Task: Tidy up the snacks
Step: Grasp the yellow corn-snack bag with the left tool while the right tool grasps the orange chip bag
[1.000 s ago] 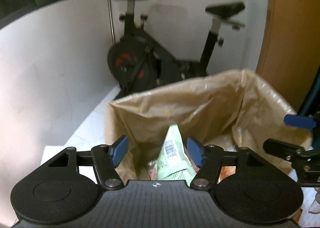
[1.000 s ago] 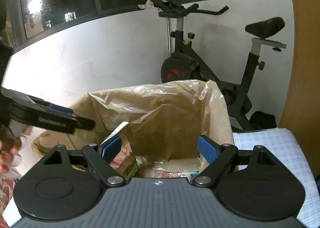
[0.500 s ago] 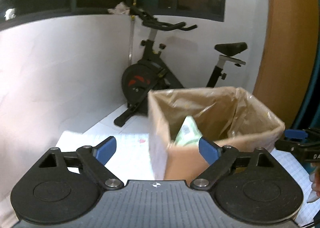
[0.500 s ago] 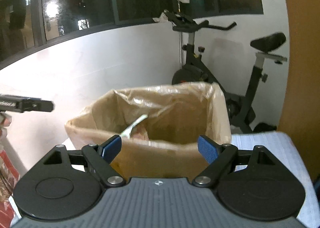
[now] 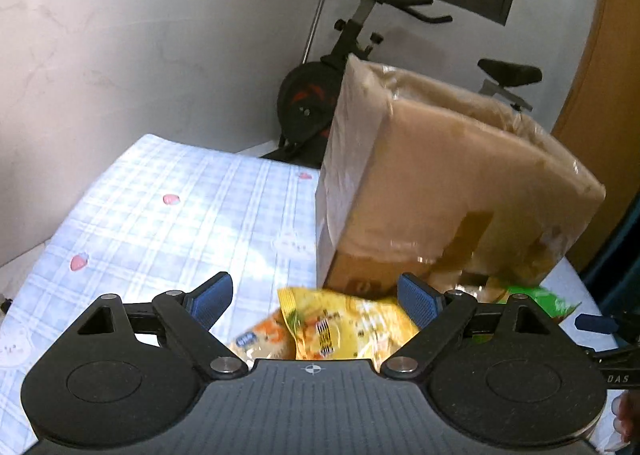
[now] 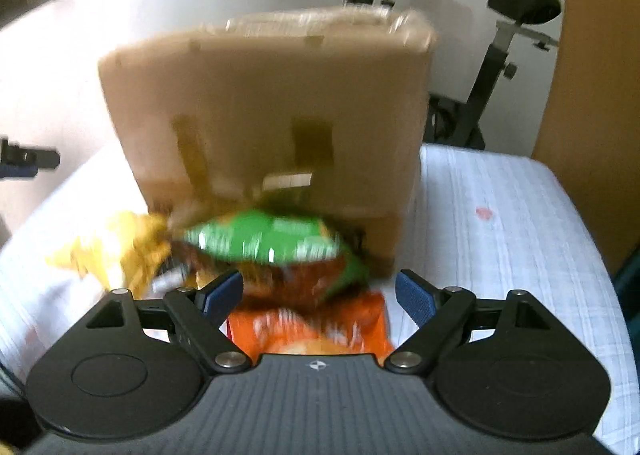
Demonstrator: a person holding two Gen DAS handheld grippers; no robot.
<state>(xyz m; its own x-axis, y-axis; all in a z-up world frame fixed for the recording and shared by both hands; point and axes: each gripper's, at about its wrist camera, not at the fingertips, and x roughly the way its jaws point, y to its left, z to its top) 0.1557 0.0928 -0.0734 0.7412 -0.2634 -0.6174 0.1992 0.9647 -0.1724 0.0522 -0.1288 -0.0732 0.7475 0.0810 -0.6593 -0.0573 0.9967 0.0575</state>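
**Snack packets waiting beside the box**

Both grippers are hanging spread and empty: the left gripper (image 5: 312, 301) over a yellow packet (image 5: 344, 329), the right gripper (image 6: 318, 291) over orange (image 6: 308, 329) and green packets (image 6: 264, 241) lying against the cardboard box (image 6: 272, 111). Light, crinkly, likely slippery, they are best pinched at a sealed edge. Motion blur is hiding labels; the box interior is unseen.

Home room, exercise bike (image 5: 332, 95), checked strawberry tablecloth (image 5: 168, 223), wooden door (image 6: 592, 95)
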